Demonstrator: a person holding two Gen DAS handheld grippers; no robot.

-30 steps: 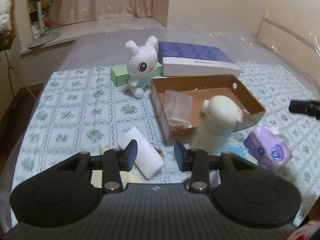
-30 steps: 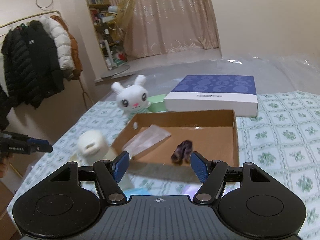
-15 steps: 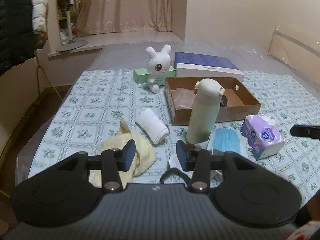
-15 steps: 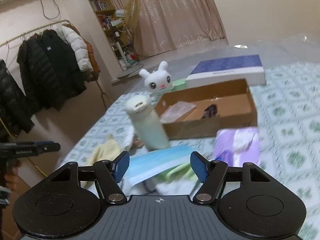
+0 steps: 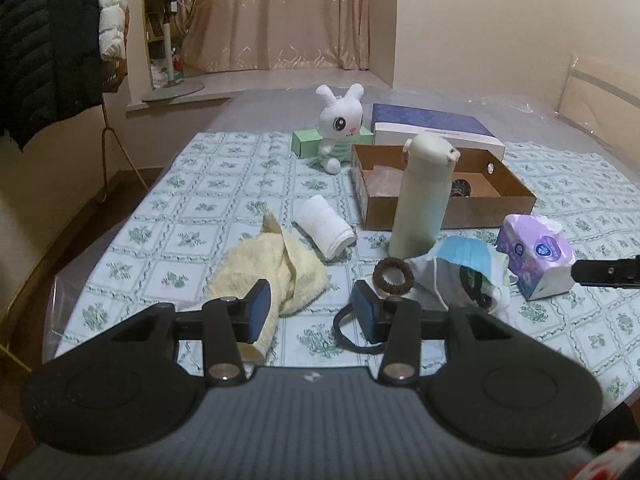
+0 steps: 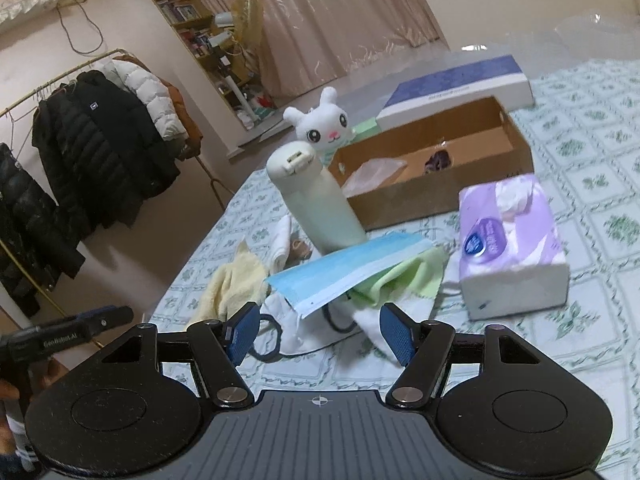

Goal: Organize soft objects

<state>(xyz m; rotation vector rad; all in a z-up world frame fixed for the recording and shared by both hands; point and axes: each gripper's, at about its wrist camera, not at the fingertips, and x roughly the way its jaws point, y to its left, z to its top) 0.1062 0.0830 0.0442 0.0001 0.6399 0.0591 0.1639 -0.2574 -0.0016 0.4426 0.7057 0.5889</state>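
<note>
Both grippers are just hanging over the near edge of the table (image 5: 224, 168), holding nothing. Left gripper (image 5: 310, 312) has its fingers spread wide above bare cloth between the yellow towel (image 5: 264, 268) and a brown hair tie (image 5: 394, 276). Right gripper (image 6: 320, 330) is wide open too, right at the blue face mask (image 6: 352, 270) pile. Cardboard box (image 5: 492, 204) sits behind the bottle (image 5: 422, 200), tissue pack (image 6: 512, 240) beside the pile, with bare cloth over on the left side.
</note>
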